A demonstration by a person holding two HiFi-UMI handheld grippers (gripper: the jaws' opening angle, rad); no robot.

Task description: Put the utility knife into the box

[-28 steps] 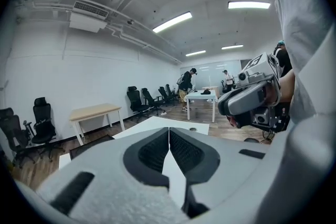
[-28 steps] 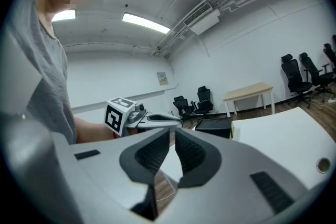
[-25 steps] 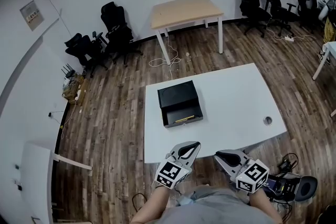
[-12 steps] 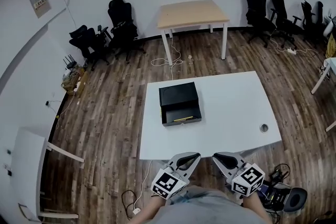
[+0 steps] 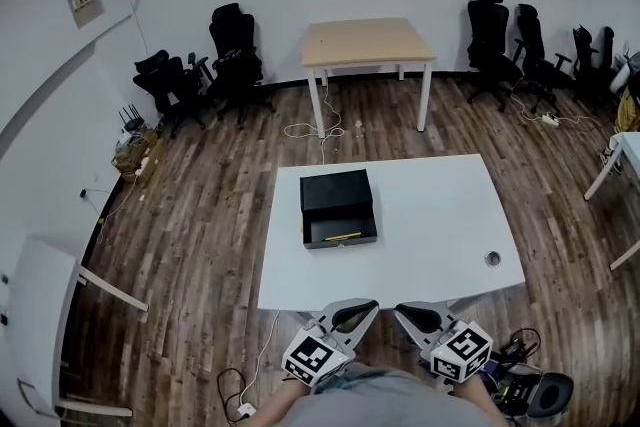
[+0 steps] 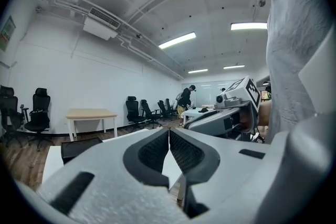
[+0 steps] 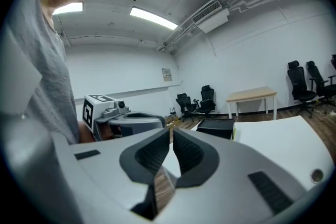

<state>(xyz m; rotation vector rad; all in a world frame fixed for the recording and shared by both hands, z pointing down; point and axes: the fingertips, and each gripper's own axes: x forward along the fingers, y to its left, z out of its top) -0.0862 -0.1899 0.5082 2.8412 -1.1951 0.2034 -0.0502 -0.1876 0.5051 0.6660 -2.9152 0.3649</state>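
The left gripper (image 5: pixel 362 310) is being held just off the near edge of the white table (image 5: pixel 440 215), with its jaws pressed together on nothing. Toward the table's far left corner the black box (image 5: pixel 338 193) is lying open, and the utility knife (image 5: pixel 343 236), a thin yellow thing, is being shown inside its open tray, along the tray's near wall. The placing is therefore being judged as done already. What is being called for now is that both grippers be kept well apart from the box, so that neither tray nor knife is knocked. The right gripper (image 5: pixel 408 313) is being held just beside the left one, likewise closed and empty. Nothing is being seen on the table between the grippers and the box; only a round cable hole (image 5: pixel 492 258) is being seen near the table's near right corner. Beyond the far edge, a wooden table (image 5: pixel 368 40) is standing between two groups of office chairs (image 5: pixel 232 50), with cables (image 5: pixel 310 127) on the floor.
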